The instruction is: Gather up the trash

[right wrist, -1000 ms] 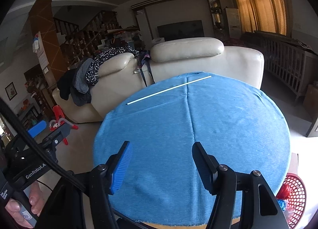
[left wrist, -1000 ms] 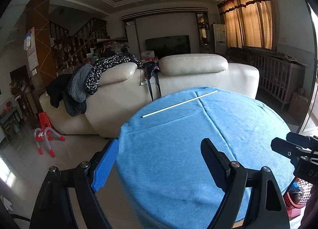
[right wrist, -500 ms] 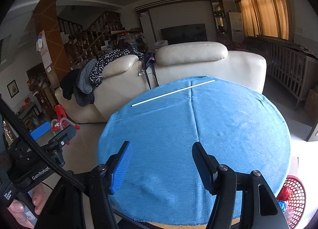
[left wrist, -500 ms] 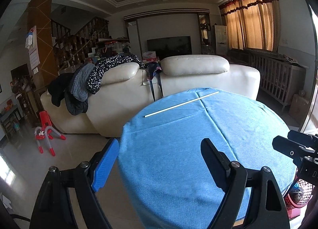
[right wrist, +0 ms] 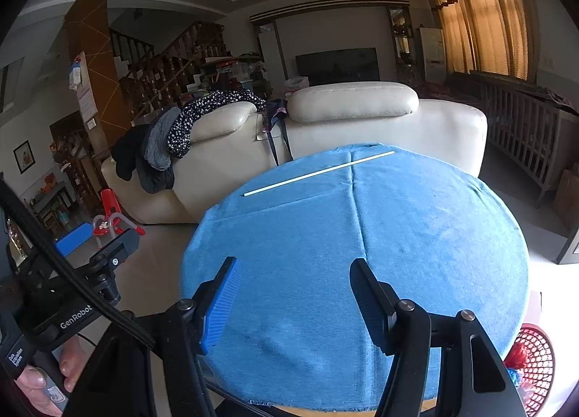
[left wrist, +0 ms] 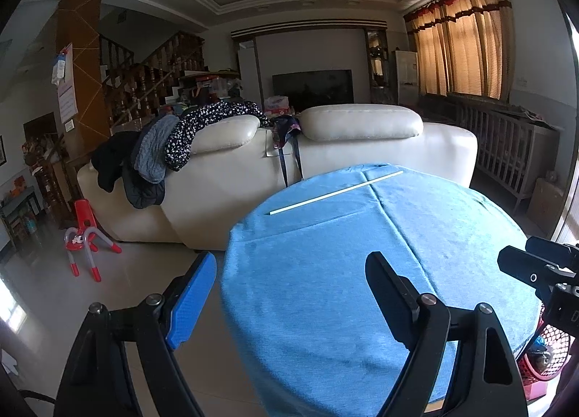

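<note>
Both tongs spread apart, empty: left tongs (left wrist: pixel 289 286), right tongs (right wrist: pixel 293 285). White stick (right wrist: pixel 318 173) flat at far side of blue bench (right wrist: pixel 416 236), well apart, straight ahead. Long axis approx crosswise, right end farther. Right tongs prob more centred on it. Red basket (right wrist: pixel 537 362) low right.

thin white stick (right wrist: pixel 318 173) flat on tablecloth (right wrist: pixel 398 236)

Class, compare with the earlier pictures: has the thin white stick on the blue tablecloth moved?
No. The stick keeps its place across the tablecloth's centre crease; only the cameras shifted slightly.
</note>
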A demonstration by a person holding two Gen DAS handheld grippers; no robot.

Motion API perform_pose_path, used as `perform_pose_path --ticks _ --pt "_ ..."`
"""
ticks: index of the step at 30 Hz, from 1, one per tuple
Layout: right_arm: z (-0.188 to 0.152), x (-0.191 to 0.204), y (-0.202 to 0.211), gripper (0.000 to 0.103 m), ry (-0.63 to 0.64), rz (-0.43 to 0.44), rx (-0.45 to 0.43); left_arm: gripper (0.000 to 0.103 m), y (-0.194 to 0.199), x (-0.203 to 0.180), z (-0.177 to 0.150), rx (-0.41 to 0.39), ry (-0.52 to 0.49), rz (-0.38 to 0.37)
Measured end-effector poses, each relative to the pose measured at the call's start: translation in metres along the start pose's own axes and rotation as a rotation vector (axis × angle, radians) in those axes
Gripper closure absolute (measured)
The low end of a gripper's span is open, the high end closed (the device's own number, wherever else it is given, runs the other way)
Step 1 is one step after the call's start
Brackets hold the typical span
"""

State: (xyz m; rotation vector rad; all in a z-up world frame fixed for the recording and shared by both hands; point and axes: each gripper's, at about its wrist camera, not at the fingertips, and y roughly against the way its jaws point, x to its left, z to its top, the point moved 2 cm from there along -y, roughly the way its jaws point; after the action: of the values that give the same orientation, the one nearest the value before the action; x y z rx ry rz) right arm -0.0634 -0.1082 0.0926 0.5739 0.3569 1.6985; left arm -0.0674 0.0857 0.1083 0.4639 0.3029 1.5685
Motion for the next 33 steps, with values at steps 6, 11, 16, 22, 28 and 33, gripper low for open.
perform_pose_path --ticks 6,11,16,22,28,33 --pt "0.001 0.003 0.000 0.037 0.005 -0.004 -0.002 0.018 0.000 0.001 -0.001 0.002 0.004 -0.004" --pt "0.000 0.001 -0.001 0.037 -0.007 -0.017 0.004 0.018 0.000 0.002 -0.004 0.007 0.006 -0.011" --pt "-0.002 -0.006 -0.003 0.037 -0.030 -0.038 0.011 0.018 0.001 -0.001 -0.005 0.009 -0.001 -0.015" --pt "-0.006 -0.014 0.001 0.037 -0.042 -0.064 0.010 0.018 0.004 -0.008 -0.006 0.012 -0.012 -0.028" --pt "-0.009 -0.021 0.010 0.037 -0.038 -0.113 -0.007 0.018 0.006 -0.020 -0.008 0.017 -0.035 -0.050" --pt "-0.010 -0.027 0.016 0.037 -0.033 -0.143 -0.019 0.018 0.007 -0.029 -0.008 0.018 -0.047 -0.066"
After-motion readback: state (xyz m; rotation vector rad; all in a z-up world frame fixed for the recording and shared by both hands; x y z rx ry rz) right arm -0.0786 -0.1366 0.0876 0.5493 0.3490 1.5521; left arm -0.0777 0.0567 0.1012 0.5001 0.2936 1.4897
